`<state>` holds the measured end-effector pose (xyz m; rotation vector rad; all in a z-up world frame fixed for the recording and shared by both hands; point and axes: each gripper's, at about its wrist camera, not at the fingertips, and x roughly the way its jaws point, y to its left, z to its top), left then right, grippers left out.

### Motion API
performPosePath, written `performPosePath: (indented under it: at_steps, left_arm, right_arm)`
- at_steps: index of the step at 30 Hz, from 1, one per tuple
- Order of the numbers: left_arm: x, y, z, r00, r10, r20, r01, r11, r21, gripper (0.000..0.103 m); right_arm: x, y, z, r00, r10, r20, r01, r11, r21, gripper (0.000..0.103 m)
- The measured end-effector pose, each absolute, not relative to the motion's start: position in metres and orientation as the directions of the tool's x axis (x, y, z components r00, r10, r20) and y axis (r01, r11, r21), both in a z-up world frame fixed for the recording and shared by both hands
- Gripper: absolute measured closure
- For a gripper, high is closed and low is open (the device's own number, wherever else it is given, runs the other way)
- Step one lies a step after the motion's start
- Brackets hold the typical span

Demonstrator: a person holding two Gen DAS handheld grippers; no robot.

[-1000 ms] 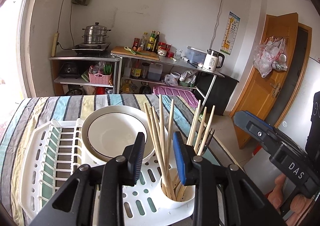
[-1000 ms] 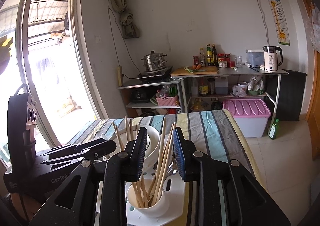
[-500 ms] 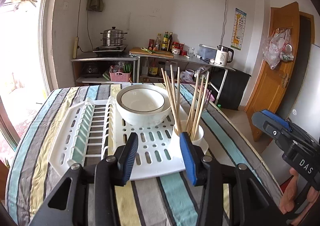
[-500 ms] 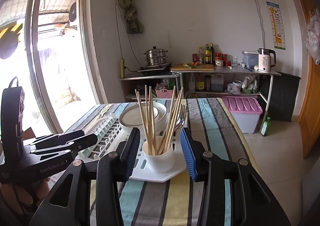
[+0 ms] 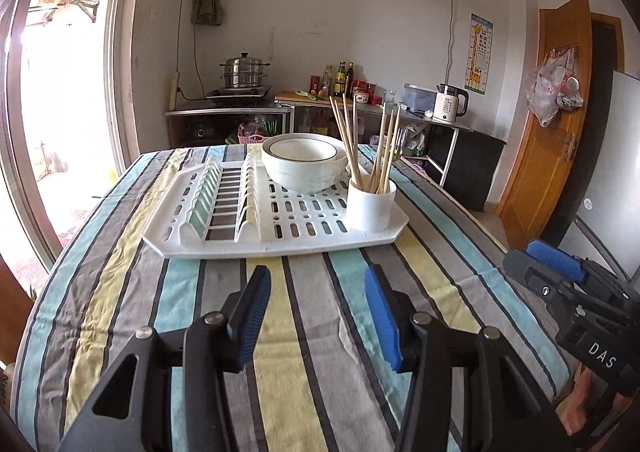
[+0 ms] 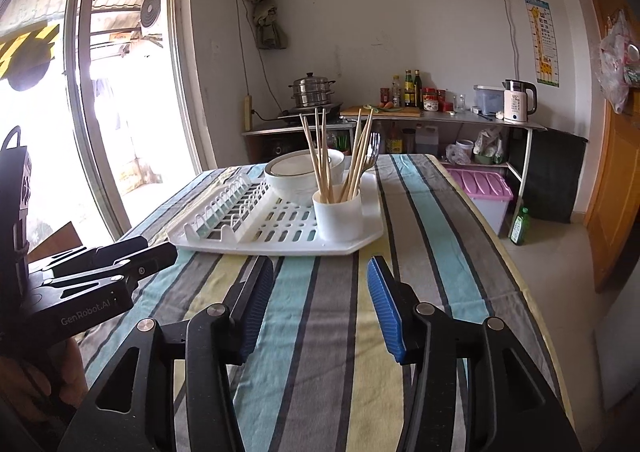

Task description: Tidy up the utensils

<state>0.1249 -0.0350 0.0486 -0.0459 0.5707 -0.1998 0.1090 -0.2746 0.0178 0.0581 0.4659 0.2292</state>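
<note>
Left gripper [image 5: 318,316] and right gripper [image 6: 320,308] hover side by side, jaws just opened, nothing between.

grippers: 2, left gripper [image 5: 316,316], right gripper [image 6: 320,308] | dish rack [image 5: 280,240]: 1, mid-frame | bowls [image 5: 304,166]: 2, stacked | white cup [image 5: 370,208]: 1 | chopsticks [image 5: 350,144]: roughly 7, overlapping | fork [image 6: 373,156]: 1 | kettle [image 5: 450,102]: 1, right | steamer pot [image 5: 243,70]: 1

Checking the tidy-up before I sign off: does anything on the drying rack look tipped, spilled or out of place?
Nothing stands out. The white plastic drying rack lies flat on the striped tablecloth, the white bowl with a dark rim sits upright on it, and the wooden chopsticks stand loosely fanned in the white cylindrical cup.
</note>
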Motion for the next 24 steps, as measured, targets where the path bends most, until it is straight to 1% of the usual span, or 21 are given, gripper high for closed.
performPosePath:
  at_steps: [12, 17, 24]
  left_arm:
    - [0.074, -0.027, 0.034, 0.832, -0.153, -0.534, 0.134, 0.988, -0.074, 0.052]
    - [0.064, -0.027, 0.028, 0.831, -0.140, -0.539, 0.131, 0.990, -0.056, 0.052]
    - [0.057, -0.023, 0.020, 0.832, -0.126, -0.540, 0.109, 0.992, -0.064, 0.051]
  right_arm:
    - [0.062, -0.268, -0.004, 0.869, 0.190, -0.456, -0.177, 0.982, 0.073, 0.053]
    - [0.052, -0.266, -0.007, 0.871, 0.185, -0.456, -0.172, 0.983, 0.071, 0.052]
    - [0.045, -0.263, -0.008, 0.878, 0.187, -0.441, -0.179, 0.982, 0.062, 0.052]
